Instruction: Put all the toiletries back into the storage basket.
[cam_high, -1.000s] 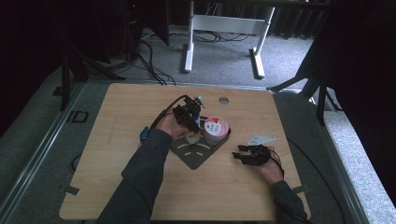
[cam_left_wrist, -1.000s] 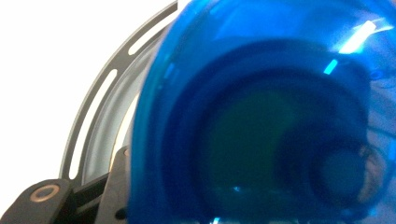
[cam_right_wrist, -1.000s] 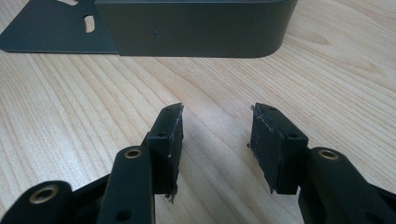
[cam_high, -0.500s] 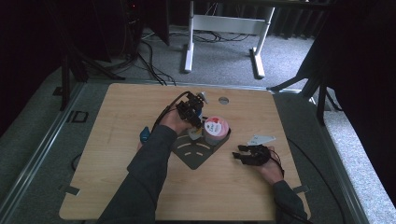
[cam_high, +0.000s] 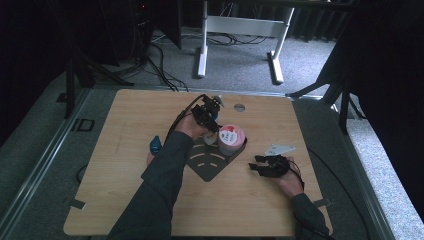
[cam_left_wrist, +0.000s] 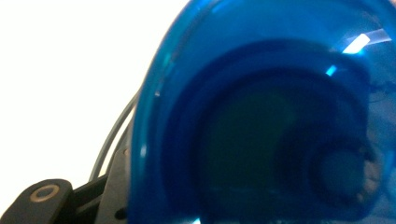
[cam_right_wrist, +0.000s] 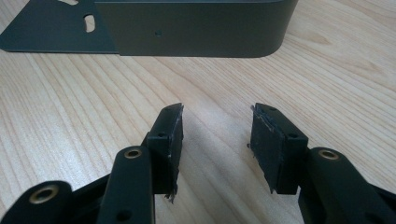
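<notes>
The left gripper (cam_high: 210, 112) clasps a blue cup (cam_left_wrist: 261, 121) while the right gripper (cam_right_wrist: 217, 140) rests half-open, empty, on the table (cam_right_wrist: 70, 116).

Table (cam_high: 125, 200): pale wood, visible grain. Bracket plate (cam_high: 210, 167): dark grey. Tub (cam_high: 231, 140): pink, white lid with red mark. Translucent blue object (cam_left_wrist: 261, 121). Right gripper (cam_right_wrist: 217, 140): black jaws, brass-coloured rivets.

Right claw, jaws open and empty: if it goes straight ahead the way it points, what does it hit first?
Probably the dark metal stand: its upright wall lies straight ahead of the right claw, with bare wooden table between. How far off it stands is hard to judge.
</notes>
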